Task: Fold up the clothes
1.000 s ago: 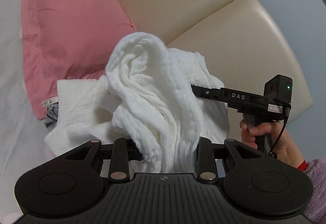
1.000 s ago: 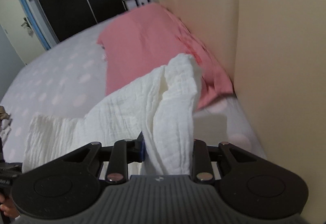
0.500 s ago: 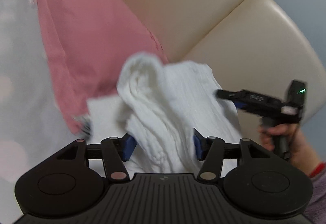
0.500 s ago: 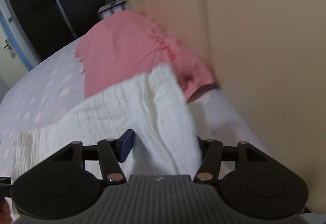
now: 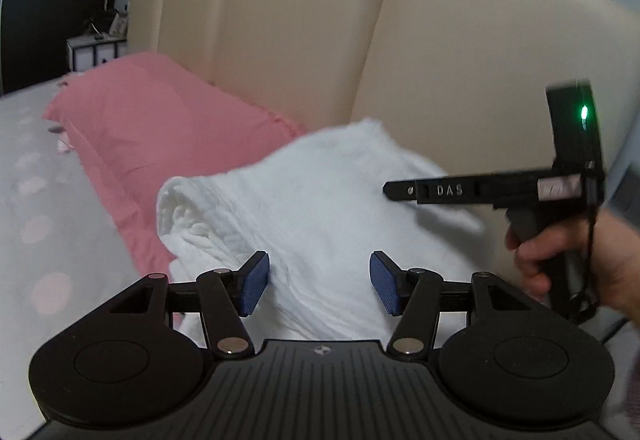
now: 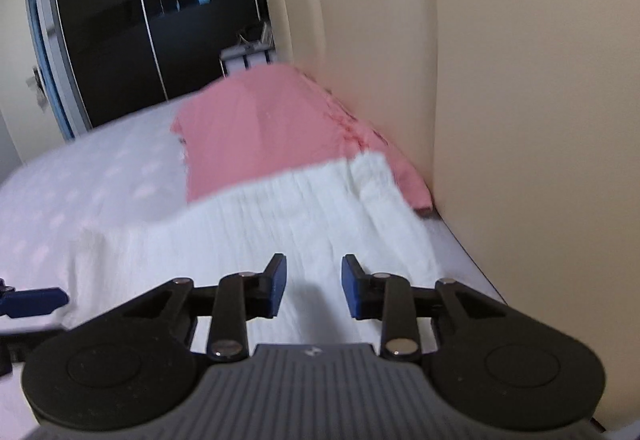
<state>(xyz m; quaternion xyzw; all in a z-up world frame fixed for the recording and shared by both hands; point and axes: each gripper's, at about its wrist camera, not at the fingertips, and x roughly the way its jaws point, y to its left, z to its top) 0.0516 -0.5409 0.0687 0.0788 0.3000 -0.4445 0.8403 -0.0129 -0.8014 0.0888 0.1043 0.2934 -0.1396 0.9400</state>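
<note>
The white crinkled garment (image 5: 320, 208) lies in a loose folded heap on the bed, against the pink pillow. My left gripper (image 5: 320, 286) hovers just short of it, open, nothing between its blue pads. My right gripper (image 5: 390, 190) comes in side-on from the right over the cloth, carried by a hand (image 5: 560, 252). In the right wrist view the same garment (image 6: 280, 224) spreads out below the right gripper (image 6: 312, 288). Its jaws are closing with a gap and nothing between them. A blue fingertip (image 6: 40, 300) of the left gripper shows at the left edge.
A pink pillow (image 5: 160, 136) lies left of the garment along the beige padded headboard (image 5: 400, 40). The bedsheet (image 6: 80, 192) is white with pale pink dots. A dark wardrobe (image 6: 160, 20) and a small white stand (image 6: 244, 58) are beyond the bed.
Both grippers have let go of the white garment, which has dropped from a raised bunch into a low heap on the bed. Both have drawn back from it, and the left one has rolled level.
</note>
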